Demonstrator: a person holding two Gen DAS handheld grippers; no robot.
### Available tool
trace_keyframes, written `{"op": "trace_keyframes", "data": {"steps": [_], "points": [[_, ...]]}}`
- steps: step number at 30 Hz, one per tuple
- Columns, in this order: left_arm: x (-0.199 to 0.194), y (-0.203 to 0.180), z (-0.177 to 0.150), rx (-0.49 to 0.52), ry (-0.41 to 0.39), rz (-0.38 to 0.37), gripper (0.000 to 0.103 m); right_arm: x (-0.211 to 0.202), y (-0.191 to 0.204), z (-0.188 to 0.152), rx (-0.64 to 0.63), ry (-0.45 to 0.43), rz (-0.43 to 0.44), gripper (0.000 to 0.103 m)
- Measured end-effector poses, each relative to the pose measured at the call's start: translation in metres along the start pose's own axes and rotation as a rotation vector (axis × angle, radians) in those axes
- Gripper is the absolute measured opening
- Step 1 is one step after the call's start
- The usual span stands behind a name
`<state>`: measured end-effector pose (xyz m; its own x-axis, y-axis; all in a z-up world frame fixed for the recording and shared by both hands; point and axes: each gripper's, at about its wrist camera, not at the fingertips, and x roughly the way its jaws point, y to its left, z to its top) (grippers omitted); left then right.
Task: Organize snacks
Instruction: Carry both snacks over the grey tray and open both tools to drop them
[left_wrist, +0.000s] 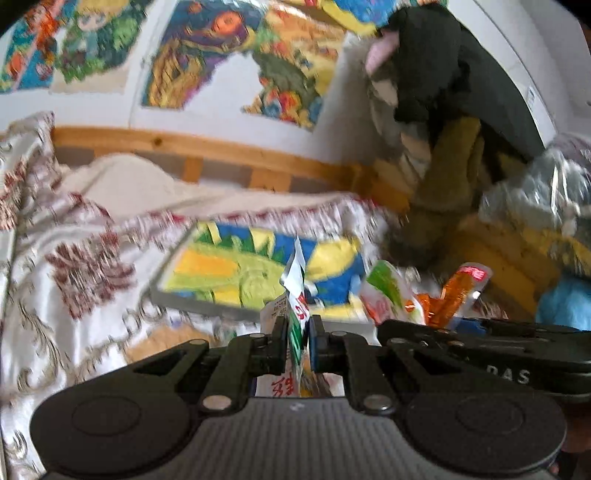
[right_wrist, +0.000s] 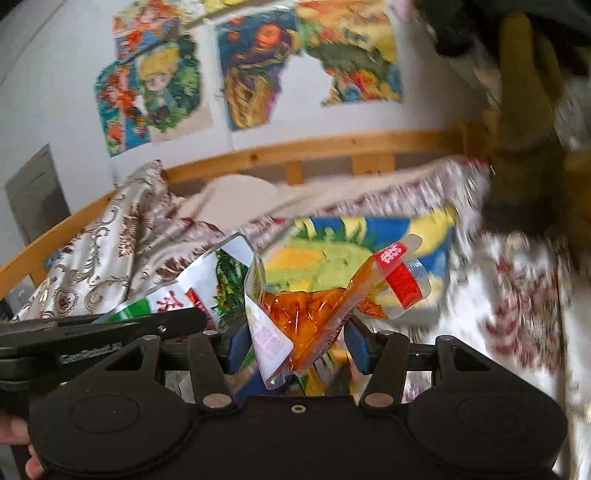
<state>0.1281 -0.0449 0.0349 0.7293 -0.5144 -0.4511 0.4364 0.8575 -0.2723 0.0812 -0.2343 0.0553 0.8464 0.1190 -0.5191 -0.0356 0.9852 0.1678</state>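
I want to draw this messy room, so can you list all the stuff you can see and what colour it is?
green and white snack packet: one, pinched edge-on in the left gripper
orange snack packet with a red label: one, between the right gripper's fingers
white packet with a pink patch: one, beside the orange packet in the right gripper
cartoon picture board: one, yellow, green and blue, flat on the bed
patterned bedspread: one, cream with dark red flowers, covering the bed
wooden bed rail: one, light brown, behind the bed
colourful posters: several, on the white wall
pile of clothes: one, black and olive, at the right
left gripper: one, black, shut
right gripper: one, black with blue pads, around the packets
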Motion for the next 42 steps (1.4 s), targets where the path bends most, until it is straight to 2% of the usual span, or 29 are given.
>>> {"op": "trace_keyframes", "data": {"steps": [4,6,11,13,18,20,25,32,38,42], "points": [[0.018,0.008,0.019,-0.018,-0.06,0.009,0.012,0.007,0.003,0.023,-0.069,-0.045,0.018,0.056],[0.035,0.013,0.029,-0.011,-0.067,0.035,0.012,0.017,0.001,0.031,-0.109,-0.081,-0.011,0.056],[0.093,0.035,0.049,-0.043,-0.067,0.061,0.012,0.063,-0.022,0.035,-0.078,-0.179,-0.064,0.056],[0.115,0.045,0.052,-0.051,-0.075,0.054,0.012,0.087,-0.03,0.029,-0.092,-0.186,-0.097,0.056],[0.149,0.064,0.041,-0.058,-0.063,0.074,0.012,0.144,-0.048,0.02,-0.096,-0.107,-0.148,0.056],[0.162,0.069,0.036,-0.035,-0.048,0.097,0.012,0.158,-0.053,0.015,-0.079,-0.091,-0.156,0.056],[0.19,0.08,0.027,-0.05,-0.029,0.104,0.012,0.185,-0.063,0.008,-0.071,-0.062,-0.178,0.056],[0.208,0.073,0.009,0.05,-0.002,0.12,0.012,0.206,-0.067,-0.002,-0.075,0.003,-0.204,0.056],[0.214,0.067,0.005,0.072,0.018,0.1,0.013,0.211,-0.072,-0.004,-0.057,0.018,-0.212,0.058],[0.215,0.064,0.004,0.05,0.039,0.092,0.019,0.213,-0.075,-0.006,-0.043,0.029,-0.231,0.061]]}}
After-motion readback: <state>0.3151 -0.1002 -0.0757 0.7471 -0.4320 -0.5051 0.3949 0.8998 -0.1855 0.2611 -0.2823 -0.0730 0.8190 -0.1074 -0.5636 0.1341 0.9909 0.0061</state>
